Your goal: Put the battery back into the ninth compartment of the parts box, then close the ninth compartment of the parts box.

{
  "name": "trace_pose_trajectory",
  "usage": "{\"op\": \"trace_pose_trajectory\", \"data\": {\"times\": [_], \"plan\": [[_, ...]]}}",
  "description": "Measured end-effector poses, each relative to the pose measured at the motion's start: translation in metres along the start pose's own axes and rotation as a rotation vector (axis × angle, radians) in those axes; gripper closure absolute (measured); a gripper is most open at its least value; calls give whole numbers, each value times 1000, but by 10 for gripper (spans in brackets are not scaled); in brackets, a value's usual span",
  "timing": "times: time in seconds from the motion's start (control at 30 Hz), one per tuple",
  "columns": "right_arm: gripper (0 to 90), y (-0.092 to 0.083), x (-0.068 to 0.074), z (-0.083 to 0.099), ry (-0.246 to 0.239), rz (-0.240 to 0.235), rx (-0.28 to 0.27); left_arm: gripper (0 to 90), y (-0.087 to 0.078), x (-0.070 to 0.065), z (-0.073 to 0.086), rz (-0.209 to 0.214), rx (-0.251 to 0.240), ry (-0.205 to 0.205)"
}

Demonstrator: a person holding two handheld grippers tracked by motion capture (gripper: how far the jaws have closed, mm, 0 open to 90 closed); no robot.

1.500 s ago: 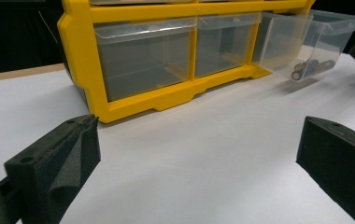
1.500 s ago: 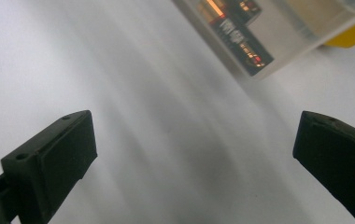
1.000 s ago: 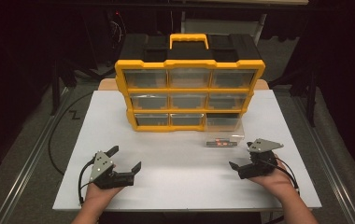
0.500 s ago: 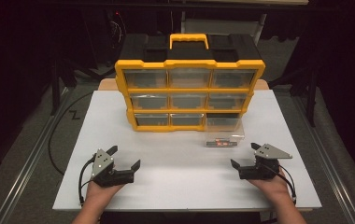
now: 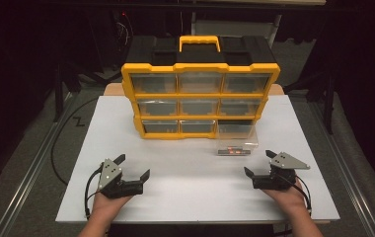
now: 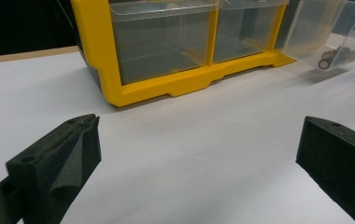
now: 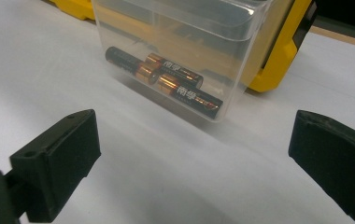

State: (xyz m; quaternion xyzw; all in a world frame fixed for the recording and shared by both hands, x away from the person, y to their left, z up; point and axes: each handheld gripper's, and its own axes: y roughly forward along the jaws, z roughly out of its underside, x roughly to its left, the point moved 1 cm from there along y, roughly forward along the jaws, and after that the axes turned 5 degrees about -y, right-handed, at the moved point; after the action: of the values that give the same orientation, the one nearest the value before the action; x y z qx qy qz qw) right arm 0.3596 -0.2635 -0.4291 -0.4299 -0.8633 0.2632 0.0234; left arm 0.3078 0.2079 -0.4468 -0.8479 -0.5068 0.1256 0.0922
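- A white table (image 5: 190,197) carries a yellow and black organiser case (image 5: 200,74) standing upright at its far middle, with a yellow carry handle (image 5: 199,42) on top and three rows of three clear drawers facing the person
- The bottom-right drawer (image 5: 237,133) is pulled out toward the person, its front end resting on the table; the other drawers sit flush in the frame
- Inside the pulled-out drawer lie black and copper AA batteries (image 7: 164,77), side by side on its floor near the front wall; the right gripper view shows two clearly, with printed lettering on their black wrappers, and part of a third behind them
- The left gripper (image 5: 131,170) rests near the front-left of the table in the person's left hand (image 5: 107,205), well apart from the case. Its two black jaws are spread wide with bare table between them; in the left gripper view they frame the bottom-left corner of the case
- The right gripper (image 5: 259,165) rests near the front-right of the table in the person's right hand (image 5: 289,195), near the pulled-out drawer but not touching it. Its jaws are wide apart with nothing between the pads, and have just been closing a little; in the right gripper view they point at the drawer's front wall and the batteries behind it
- A black cable (image 5: 88,192) trails from the left gripper along the table edge
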Motion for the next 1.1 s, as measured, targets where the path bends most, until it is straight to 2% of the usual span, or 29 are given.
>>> {"op": "trace_pose_trajectory", "data": {"times": [0.07, 0.27, 0.4, 0.57, 0.8, 0.87, 1.1], "plan": [[104, 0, 0, 1, -4, -3, 2, 6, 0, 1, 0, -3, 1, 0], [309, -3, 0, 0, 2, -18, -7, 6, -3, 1, -1, -1, -5, -4], [437, -3, 2, 1, -2, -12, -3, 6, -3, 1, -2, 1, -5, 1], [586, -6, 1, 3, 17, -2, 4, 7, -3, -2, -4, 6, -6, 12], [871, -10, 3, 2, 0, 5, -12, 7, -4, -4, -6, 16, -6, 21], [900, -9, 5, 1, -8, 4, -4, 7, -5, -4, -6, 18, -6, 14], [900, -6, 8, -1, -26, -6, 2, 11, -4, -4, -6, 20, 2, 14]]}}
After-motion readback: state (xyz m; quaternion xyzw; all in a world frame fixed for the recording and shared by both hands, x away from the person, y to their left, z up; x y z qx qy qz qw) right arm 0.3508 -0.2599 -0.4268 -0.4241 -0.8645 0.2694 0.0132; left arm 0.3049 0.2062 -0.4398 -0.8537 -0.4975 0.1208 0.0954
